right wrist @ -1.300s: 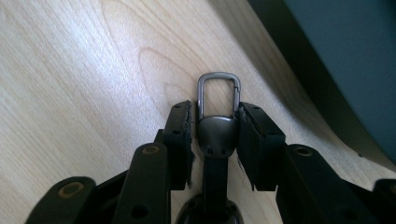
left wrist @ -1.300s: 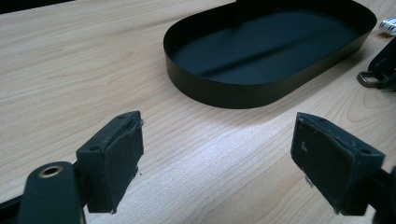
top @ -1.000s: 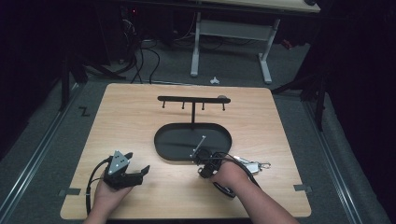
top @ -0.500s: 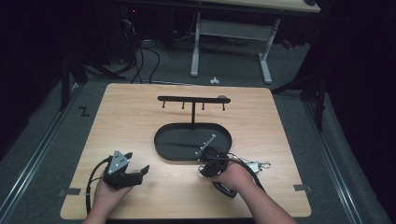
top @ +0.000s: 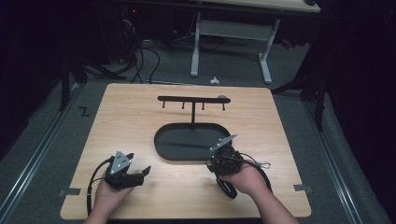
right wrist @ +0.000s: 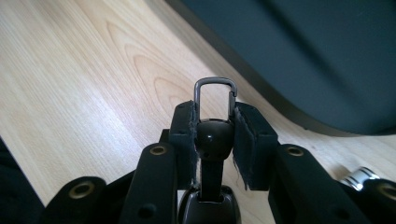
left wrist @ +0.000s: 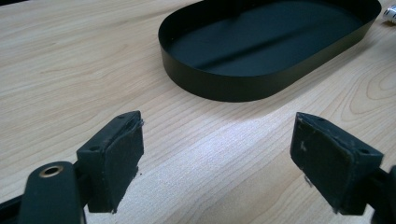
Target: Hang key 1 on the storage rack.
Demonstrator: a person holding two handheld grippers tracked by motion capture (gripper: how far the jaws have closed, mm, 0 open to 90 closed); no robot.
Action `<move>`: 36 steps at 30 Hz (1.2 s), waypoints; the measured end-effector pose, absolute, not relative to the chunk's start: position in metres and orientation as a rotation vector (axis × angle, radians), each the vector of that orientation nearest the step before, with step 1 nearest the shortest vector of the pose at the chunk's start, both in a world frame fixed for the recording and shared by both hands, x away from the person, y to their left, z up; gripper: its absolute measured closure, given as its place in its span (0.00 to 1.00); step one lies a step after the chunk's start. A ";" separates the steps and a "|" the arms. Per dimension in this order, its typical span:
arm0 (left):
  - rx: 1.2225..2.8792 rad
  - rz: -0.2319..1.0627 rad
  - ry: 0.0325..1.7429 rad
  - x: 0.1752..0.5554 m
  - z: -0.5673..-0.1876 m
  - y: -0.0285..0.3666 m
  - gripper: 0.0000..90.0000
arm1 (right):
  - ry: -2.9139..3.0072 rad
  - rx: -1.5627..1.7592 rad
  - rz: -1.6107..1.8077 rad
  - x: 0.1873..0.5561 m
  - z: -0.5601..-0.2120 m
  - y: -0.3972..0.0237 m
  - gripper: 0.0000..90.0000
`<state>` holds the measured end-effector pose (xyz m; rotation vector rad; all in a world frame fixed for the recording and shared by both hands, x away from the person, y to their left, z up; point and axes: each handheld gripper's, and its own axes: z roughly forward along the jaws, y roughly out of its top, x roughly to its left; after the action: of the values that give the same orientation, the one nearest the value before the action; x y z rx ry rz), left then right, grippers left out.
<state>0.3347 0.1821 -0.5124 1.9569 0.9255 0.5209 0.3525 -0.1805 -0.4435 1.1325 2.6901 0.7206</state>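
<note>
My right gripper [top: 223, 158] hovers just off the near right rim of the black oval tray [top: 161, 148]. In the right gripper view its pads [right wrist: 184, 135] are shut on a black knob with a metal clasp loop [right wrist: 215, 91] that sticks out past them. A thin metal ring and cord [top: 261, 164] trail to the right of that hand. My left gripper [top: 140, 173] rests low at the near left of the table. Its jaws stand wide open over bare wood in the left gripper view [left wrist: 219, 154], with nothing between them. The tray's wall [left wrist: 243, 88] lies ahead of them.
A black hook rack [top: 192, 100] on a thin post stands behind the tray, with several small pegs hanging from its bar. The tray's floor is bare. A small silver striped piece [right wrist: 357, 177] lies by the right gripper. Dark floor, cables and a table frame lie beyond the tabletop.
My right gripper has lifted and shifted a little to the right along the tray's near rim, still shut on the clasp piece. The left gripper has stayed put.
</note>
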 end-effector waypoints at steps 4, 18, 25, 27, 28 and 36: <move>1.958 0.523 0.919 0.334 -0.512 0.182 0.20 | 2.654 1.139 0.760 0.346 -0.437 -0.188 0.78; 1.956 0.501 0.928 0.333 -0.513 0.181 0.20 | 2.565 1.143 0.844 0.342 -0.411 -0.201 0.78; 1.940 0.497 0.931 0.332 -0.512 0.183 0.20 | 2.519 1.141 0.906 0.347 -0.400 -0.200 0.78; 1.937 0.481 0.939 0.333 -0.513 0.183 0.20 | 2.516 1.142 0.909 0.349 -0.398 -0.199 0.78; 1.937 0.483 0.937 0.334 -0.513 0.183 0.20 | 2.515 1.139 0.905 0.350 -0.397 -0.199 0.78; 1.937 0.492 0.934 0.334 -0.512 0.184 0.20 | 2.497 1.132 0.911 0.358 -0.389 -0.192 0.79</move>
<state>0.3341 0.1843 -0.5120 1.9368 0.9340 0.4916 0.3582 -0.1923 -0.3890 1.1322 2.4969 0.9111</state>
